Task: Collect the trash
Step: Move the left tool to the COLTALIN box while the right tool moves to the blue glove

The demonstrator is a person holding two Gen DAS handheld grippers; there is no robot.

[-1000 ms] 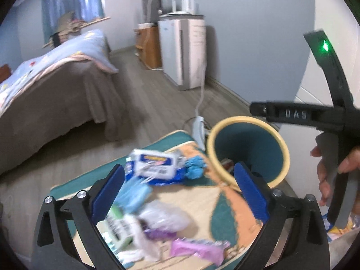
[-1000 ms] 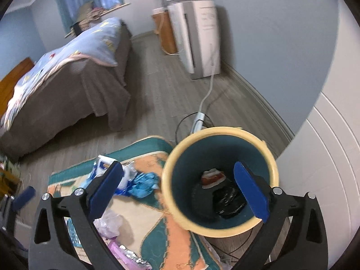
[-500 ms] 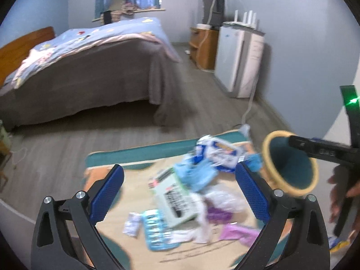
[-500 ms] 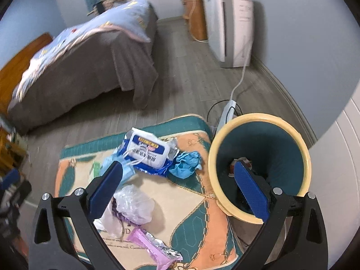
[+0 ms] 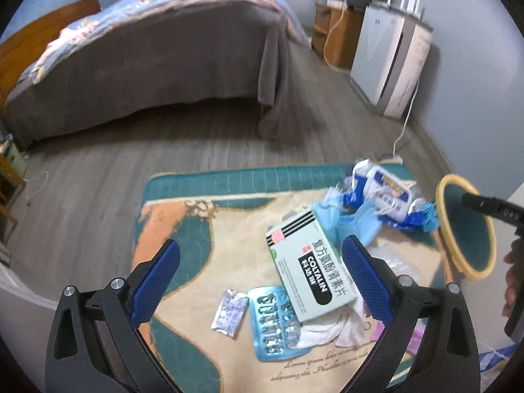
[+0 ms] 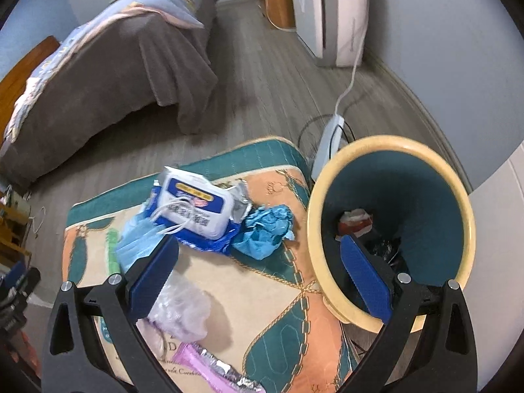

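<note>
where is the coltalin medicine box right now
In the left wrist view, the COLTALIN medicine box lies on the rug, right of centre, overlapping the blister pack and beside the blue face mask.

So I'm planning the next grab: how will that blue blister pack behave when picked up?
The blister pack is thin and lies flat on the rug, so probably light, bendy and hard to get under. Its foil looks slick; the medicine box overlapping it may shift.

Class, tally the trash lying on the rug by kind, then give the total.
Green-and-white cardboard medicine box: 1
Foil blister packs: 2
Blue-and-white wet-wipe packet: 1
Pale blue face mask: 1
Crumpled blue glove: 1
Clear plastic bag: 1
Pink foil wrapper: 1
White tissue: 1
Total: 9
</note>
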